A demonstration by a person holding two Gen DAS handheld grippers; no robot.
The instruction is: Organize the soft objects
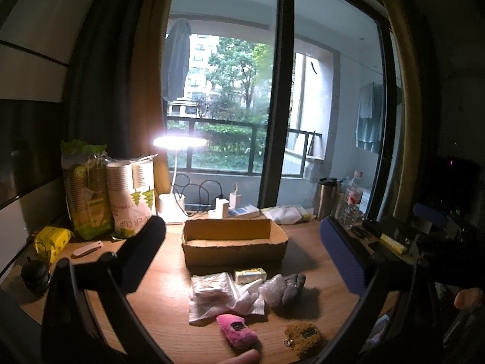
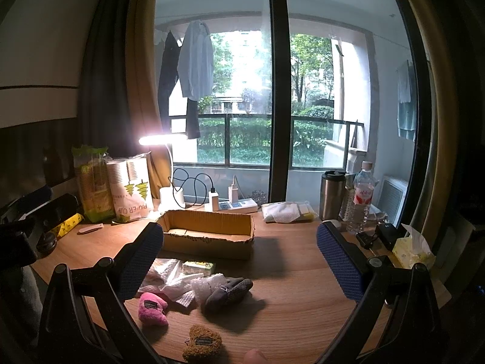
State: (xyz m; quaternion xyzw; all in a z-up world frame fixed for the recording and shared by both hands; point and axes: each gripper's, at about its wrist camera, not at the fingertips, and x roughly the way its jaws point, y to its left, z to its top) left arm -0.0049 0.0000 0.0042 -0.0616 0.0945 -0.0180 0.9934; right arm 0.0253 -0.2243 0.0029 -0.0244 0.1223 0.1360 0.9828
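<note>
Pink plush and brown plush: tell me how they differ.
The pink plush is bright pink and lies beside the white tissue; the brown plush is mustard-brown, with a metal clasp showing, and lies alone nearer the camera. Both are small, carry a dark label and rest on the wooden desk, outside the cardboard box.

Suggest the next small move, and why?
Probably lower the right tool onto the grey plush toy and close on it. Both tools are open and empty, the cardboard box looks empty, and the grey toy lies nearest the gap between the right fingers, ahead of the pink plush.
</note>
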